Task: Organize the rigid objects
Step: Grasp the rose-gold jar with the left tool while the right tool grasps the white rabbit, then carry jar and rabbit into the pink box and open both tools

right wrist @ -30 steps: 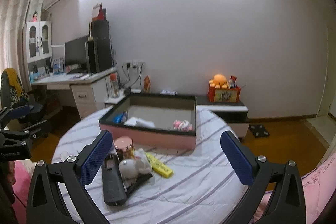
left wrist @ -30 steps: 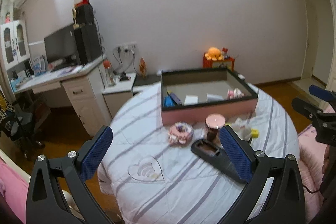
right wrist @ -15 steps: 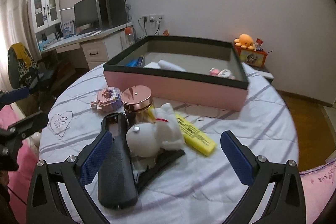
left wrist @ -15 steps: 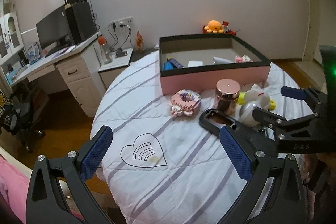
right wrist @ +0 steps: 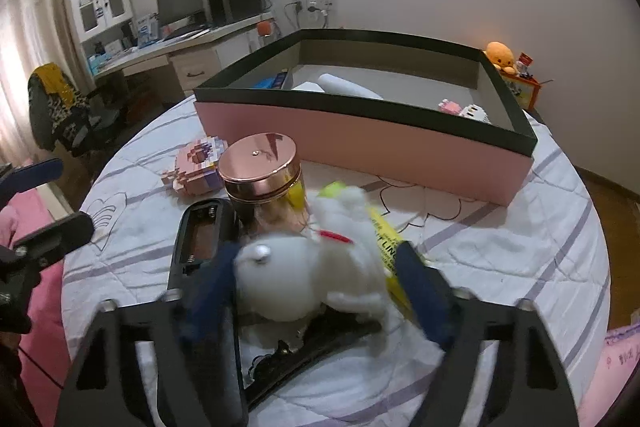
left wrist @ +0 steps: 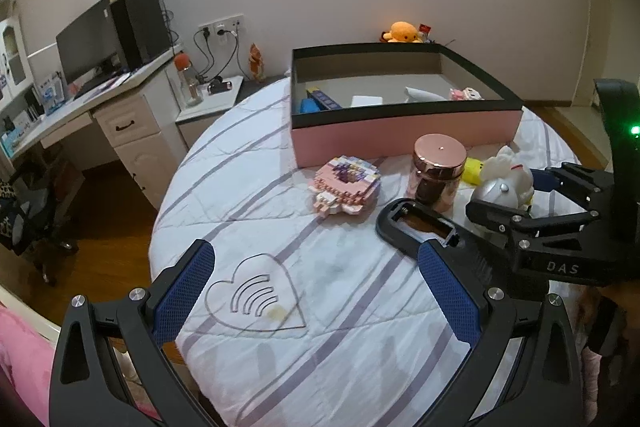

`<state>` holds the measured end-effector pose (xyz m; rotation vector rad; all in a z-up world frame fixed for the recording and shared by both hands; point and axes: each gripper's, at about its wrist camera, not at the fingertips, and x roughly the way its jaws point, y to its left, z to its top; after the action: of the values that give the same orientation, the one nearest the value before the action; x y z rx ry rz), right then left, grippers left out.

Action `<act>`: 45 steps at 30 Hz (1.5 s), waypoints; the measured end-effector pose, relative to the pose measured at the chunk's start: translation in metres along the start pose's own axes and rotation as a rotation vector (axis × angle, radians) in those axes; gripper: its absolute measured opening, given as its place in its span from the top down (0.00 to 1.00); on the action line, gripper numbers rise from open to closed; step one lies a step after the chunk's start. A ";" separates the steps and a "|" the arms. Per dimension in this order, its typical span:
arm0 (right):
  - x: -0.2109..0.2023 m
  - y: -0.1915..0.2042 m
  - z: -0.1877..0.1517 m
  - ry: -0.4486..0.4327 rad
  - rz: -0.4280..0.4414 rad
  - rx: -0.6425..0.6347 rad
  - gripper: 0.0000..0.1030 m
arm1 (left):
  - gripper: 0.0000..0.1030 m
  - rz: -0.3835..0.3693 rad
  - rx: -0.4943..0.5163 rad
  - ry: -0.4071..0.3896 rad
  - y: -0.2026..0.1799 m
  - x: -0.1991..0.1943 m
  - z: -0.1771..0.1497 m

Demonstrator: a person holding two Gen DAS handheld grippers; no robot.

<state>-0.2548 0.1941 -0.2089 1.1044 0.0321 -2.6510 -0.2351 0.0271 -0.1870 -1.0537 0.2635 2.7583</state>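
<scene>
A white toy animal (right wrist: 312, 275) lies on a black remote (right wrist: 200, 239) whose battery bay is uncovered. My right gripper (right wrist: 316, 259) straddles the toy, its jaws closing and blurred, with the toy between the pads. Just behind stand a copper-lidded jar (right wrist: 260, 167) and a yellow tube (right wrist: 384, 239). A pink block figure (left wrist: 346, 185) rests left of the jar (left wrist: 438, 171). My left gripper (left wrist: 314, 255) hangs open over bare cloth near a heart print, holding nothing. In the left wrist view the right gripper (left wrist: 504, 193) shows around the toy (left wrist: 500, 183).
A pink box with a dark rim (left wrist: 400, 135) sits at the far side of the round table and holds several small items. The table edge (left wrist: 160, 227) drops off on the left. A desk with a monitor (left wrist: 92, 47) and a chair stand beyond.
Both grippers have come down toward the table. The right gripper dropped over the white toy and its jaws narrowed around it. The left jaws stay wide.
</scene>
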 end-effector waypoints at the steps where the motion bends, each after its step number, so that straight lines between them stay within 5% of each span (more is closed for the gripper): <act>1: -0.001 -0.002 -0.001 0.002 0.001 0.002 0.29 | 0.00 -0.005 0.005 0.002 -0.003 0.001 0.002; 10: -0.033 -0.032 0.002 -0.067 -0.013 0.066 0.29 | 0.00 -0.082 0.017 0.006 -0.041 0.019 0.024; 19: -0.050 -0.091 0.004 -0.119 -0.098 0.167 0.29 | 0.04 -0.083 0.047 0.022 -0.077 0.052 0.045; 22: -0.042 -0.108 0.002 -0.106 -0.100 0.195 0.29 | 0.16 -0.084 0.064 0.052 -0.084 0.065 0.048; 27: -0.030 -0.117 0.001 -0.089 -0.091 0.206 0.29 | 0.52 -0.087 0.076 0.105 -0.090 0.087 0.048; 45: -0.026 -0.106 0.004 -0.082 -0.080 0.186 0.29 | 0.53 -0.122 0.084 0.020 -0.077 0.056 0.044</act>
<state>-0.2671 0.3022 -0.1960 1.0688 -0.1938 -2.8154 -0.2869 0.1175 -0.2005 -1.0406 0.3039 2.6063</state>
